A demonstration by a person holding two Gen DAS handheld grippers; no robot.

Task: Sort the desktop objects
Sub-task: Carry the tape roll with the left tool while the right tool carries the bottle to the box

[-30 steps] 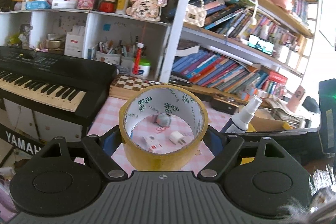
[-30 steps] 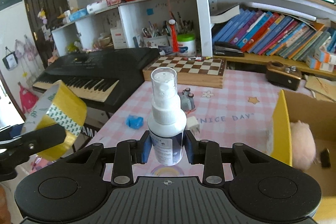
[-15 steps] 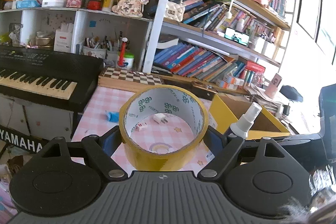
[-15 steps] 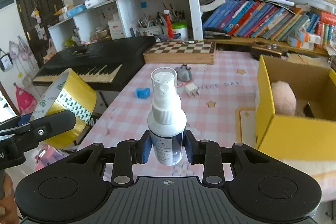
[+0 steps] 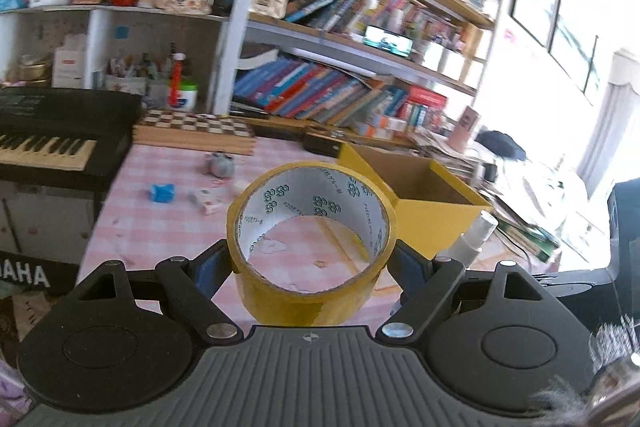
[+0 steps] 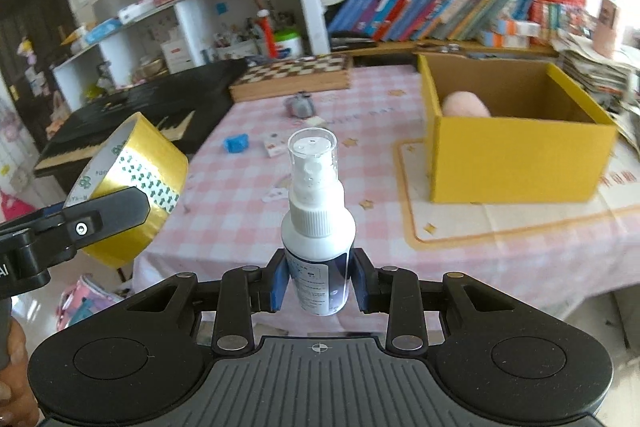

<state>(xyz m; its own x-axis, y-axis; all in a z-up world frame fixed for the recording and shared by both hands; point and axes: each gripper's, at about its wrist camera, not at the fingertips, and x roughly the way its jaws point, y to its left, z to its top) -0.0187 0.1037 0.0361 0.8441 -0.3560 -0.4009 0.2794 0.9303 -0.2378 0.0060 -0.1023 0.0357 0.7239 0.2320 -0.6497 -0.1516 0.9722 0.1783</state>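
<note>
Pink-checked cloth covers the table [image 6: 248, 195] under both grippers, with bookshelves behind. Nearest, the left gripper [image 5: 312, 259] pinches a wide roll of yellow packing tape with a white printed core [image 5: 312, 227] across its outer wall, jaws spread broad to fit it. The right gripper [image 6: 319, 285] clamps a small white spray bottle with a clear cap [image 6: 318, 223] by its body, upright between the blue pads, jaws narrow.

Beyond the right jaws and off to their right stands an open yellow cardboard box [image 6: 516, 155] with a pink fluffy ball [image 6: 466, 105] inside. Ahead and left of both jaws lie a blue clip-like piece [image 6: 236, 143], a small white cube [image 6: 276, 147] and a grey lump [image 6: 299, 105]; farthest, a wooden chessboard [image 6: 292, 77].

This looks like the carrying step: both items are lifted and headed for the box. Next, each should be brought over the open top and let go, one at a time, clear of the box walls.

Compared with a second ago, both views have swung rightward: the box, then only a sliver at the right gripper's edge, now sits largely in sight, and the keyboard has slid aside. Both grips are unchanged.
</note>
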